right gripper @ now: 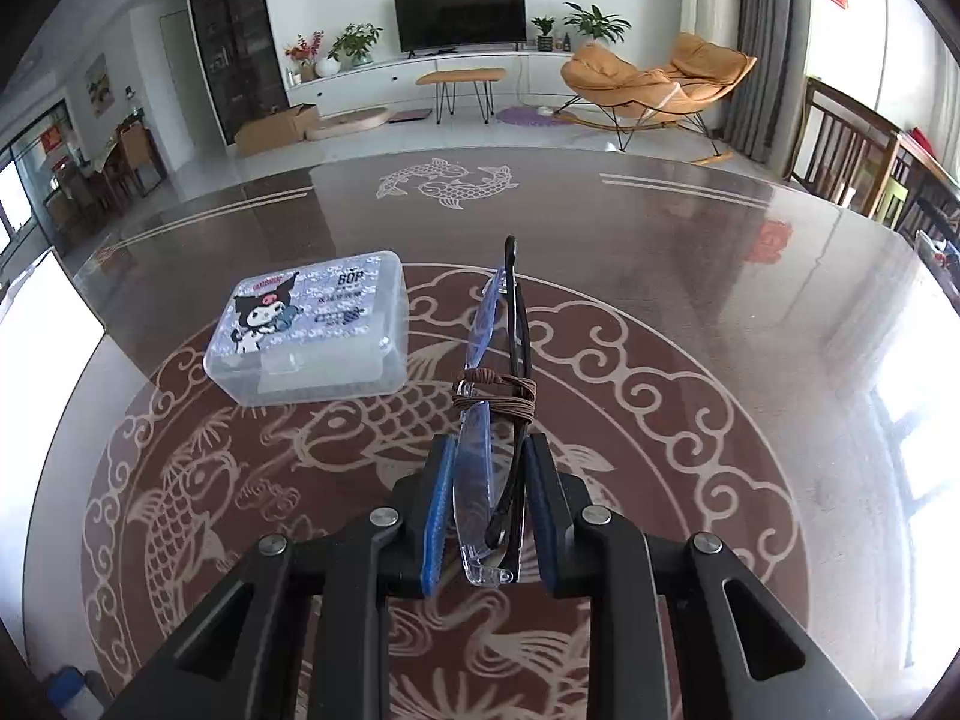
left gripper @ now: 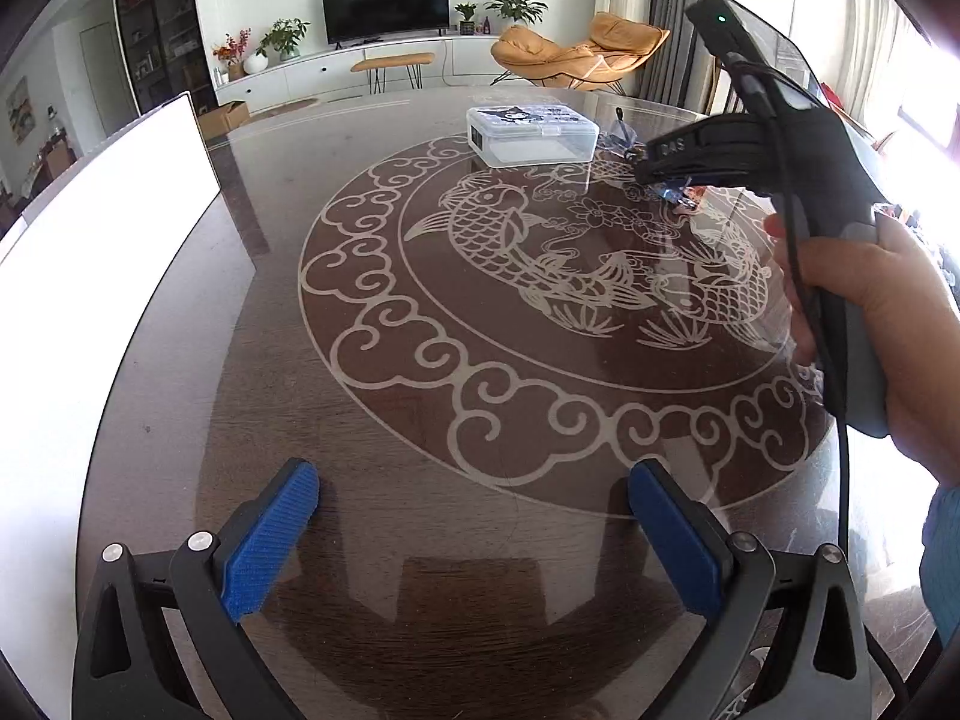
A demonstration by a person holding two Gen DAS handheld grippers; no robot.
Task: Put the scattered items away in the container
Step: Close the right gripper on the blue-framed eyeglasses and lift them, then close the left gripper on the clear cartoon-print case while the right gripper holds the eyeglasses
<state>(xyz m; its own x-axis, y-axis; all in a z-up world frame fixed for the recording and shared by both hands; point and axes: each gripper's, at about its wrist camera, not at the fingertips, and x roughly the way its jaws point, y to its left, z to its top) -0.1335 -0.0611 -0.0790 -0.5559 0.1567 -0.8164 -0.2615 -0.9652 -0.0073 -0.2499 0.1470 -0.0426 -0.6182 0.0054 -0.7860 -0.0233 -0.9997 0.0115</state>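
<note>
A clear plastic box [right gripper: 312, 333] with a cartoon sticker on its closed lid lies on the glass table; it also shows far off in the left wrist view [left gripper: 533, 131]. My right gripper [right gripper: 487, 483] is shut on folded glasses [right gripper: 480, 480] with blue-tinted lenses, bound with a brown cord, held above the table to the right of the box. The glasses show partly in the left wrist view [left gripper: 618, 135], beyond the right gripper's body [left gripper: 798, 156]. My left gripper [left gripper: 474, 516] is open and empty, low over the near part of the table.
The round table top [left gripper: 420, 408] bears a pale carp and cloud pattern. A white panel [left gripper: 102, 228] stands at the table's left edge. Wooden chairs [right gripper: 852, 150] stand at the right. The living room lies beyond.
</note>
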